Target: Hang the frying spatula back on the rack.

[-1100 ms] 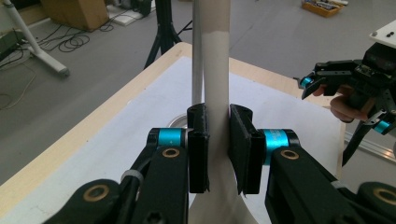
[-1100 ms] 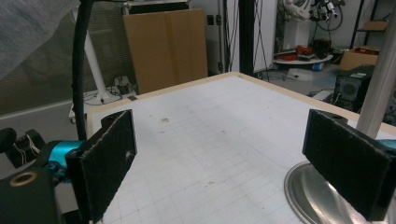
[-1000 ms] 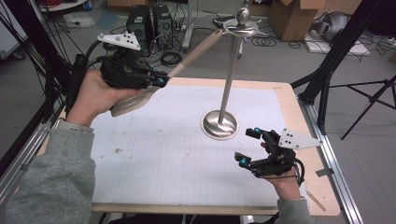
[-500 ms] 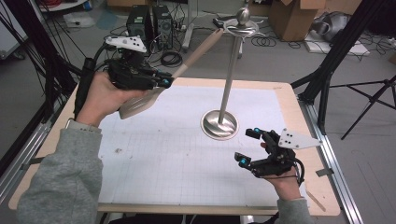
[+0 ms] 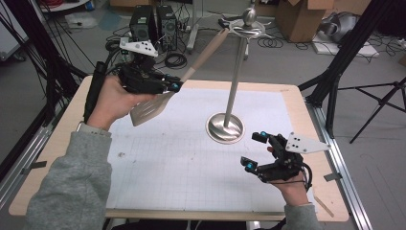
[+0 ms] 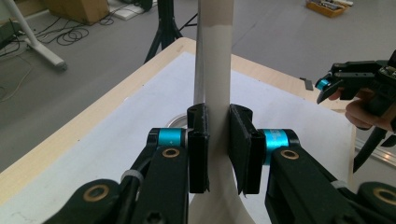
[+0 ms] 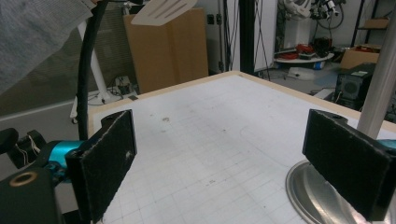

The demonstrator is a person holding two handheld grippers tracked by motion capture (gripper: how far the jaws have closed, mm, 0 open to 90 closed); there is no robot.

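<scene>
Two grippers are mine. In the high view, my left gripper [image 5: 174,87], upper left, squeezes the spatula [image 5: 165,98], whose handle reaches the stand [image 5: 233,91] top. My right gripper [image 5: 256,151] waits wide apart, lower right.

In the left gripper view, the handle sits tight mid-frame; I should lift slowly.

In the right gripper view, the base shows lower right.

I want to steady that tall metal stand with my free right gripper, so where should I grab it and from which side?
Probably the slim upright pole of the silver metal stand, low down just above its round base. Bring the open right gripper in level from the person's side, jaws either side of the pole. The pole is narrow and vertical, and its lower part is clear of the beige spatula in the left gripper.
</scene>
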